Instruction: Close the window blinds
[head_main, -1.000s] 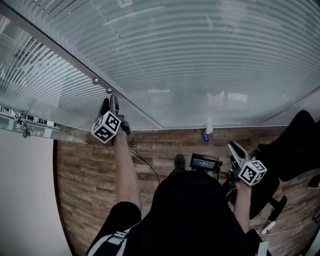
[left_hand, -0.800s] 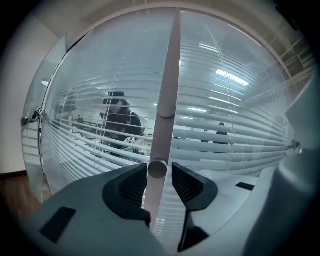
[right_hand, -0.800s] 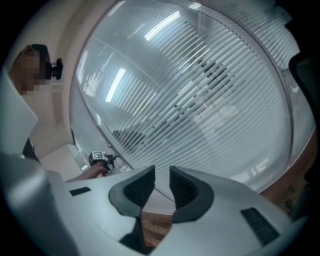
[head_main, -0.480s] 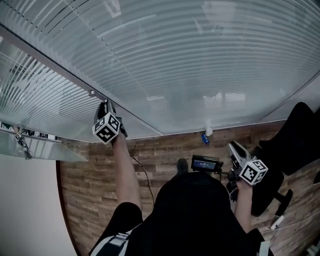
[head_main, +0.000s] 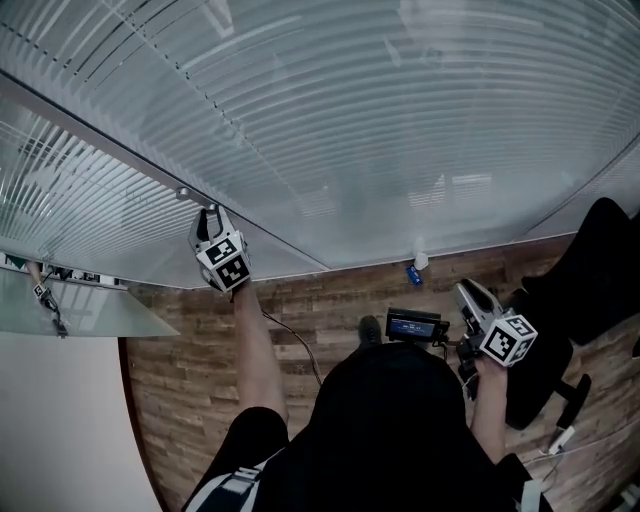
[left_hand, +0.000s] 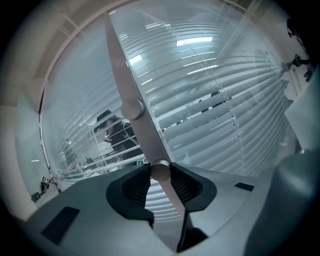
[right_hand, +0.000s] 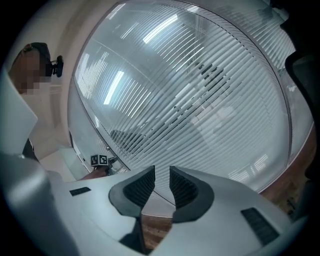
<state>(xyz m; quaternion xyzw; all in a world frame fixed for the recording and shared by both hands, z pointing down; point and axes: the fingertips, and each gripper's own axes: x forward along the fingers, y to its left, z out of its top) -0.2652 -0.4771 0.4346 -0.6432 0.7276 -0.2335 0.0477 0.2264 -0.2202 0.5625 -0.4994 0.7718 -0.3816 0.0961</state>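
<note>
**While the Left Tool Pinches the Knob, the Grip Is the Weak Spot**

Because the window blinds (head_main: 400, 120) sit sealed behind glass, the only way to move them is a small round knob (left_hand: 160, 171) on the frame bar (left_hand: 120, 65) between two panes. The left tool (head_main: 211, 215) is raised to that bar. Its jaws have just been closing, and the knob now sits pinched between the very tips of the pads. A second knob (left_hand: 132, 108) sits farther up the same bar, untouched. The right tool (right_hand: 161, 185) hangs low at the person's side, its jaws slightly apart with nothing between them.

Slats on the wide pane look flat and milky. Those on the narrower pane (head_main: 70, 200) at the left of the head view still show gaps, so the job seems unfinished.

The likeliest trouble is a slip. The knob is smooth, round and caught only at the pad tips, so a twist with too little squeeze could spin the pads around it without turning it. A tool that tilts off the knob's axis while it rolls could pop free and strike the glass or the bar. Turning past the stop could strain the mechanism. Turning the wrong way would open the slats wider.
</note>
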